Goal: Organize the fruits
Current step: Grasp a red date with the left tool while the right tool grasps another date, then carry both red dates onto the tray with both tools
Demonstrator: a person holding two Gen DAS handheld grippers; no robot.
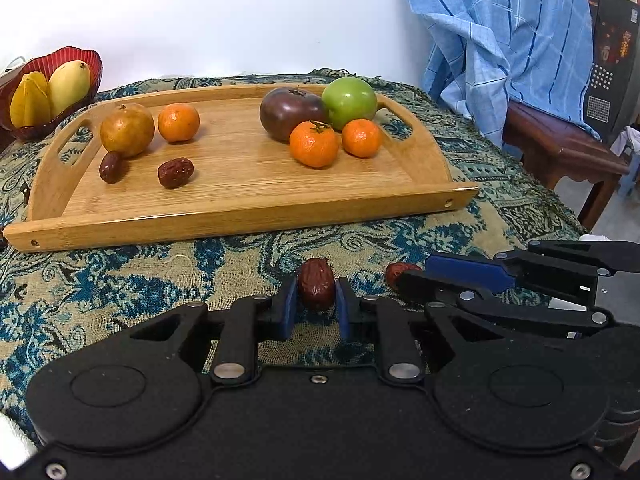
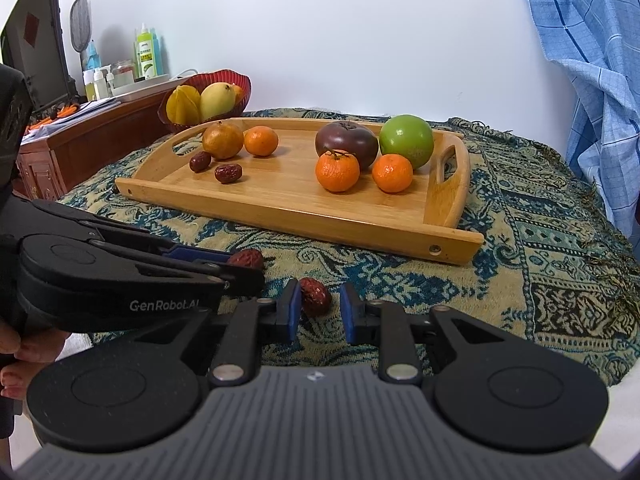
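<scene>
The left hand-held gripper (image 1: 316,304) is clamped on a red date (image 1: 316,289) on the cloth-covered desk (image 1: 120,288). At its 3 o'clock, the right hand-held gripper (image 2: 319,308) stands narrow, the second date (image 2: 316,295) touching only its left pad.

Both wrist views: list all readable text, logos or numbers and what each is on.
"GenRobot.AI": white print on the side of the black left hand-held gripper, in the right wrist view.
Green-labelled plastic bottle on the back shelf: label print too small to read.
Dark cabinet with red and white stickers behind the blue checked cloth: markings too blurred to read.
Nothing else legible.
</scene>
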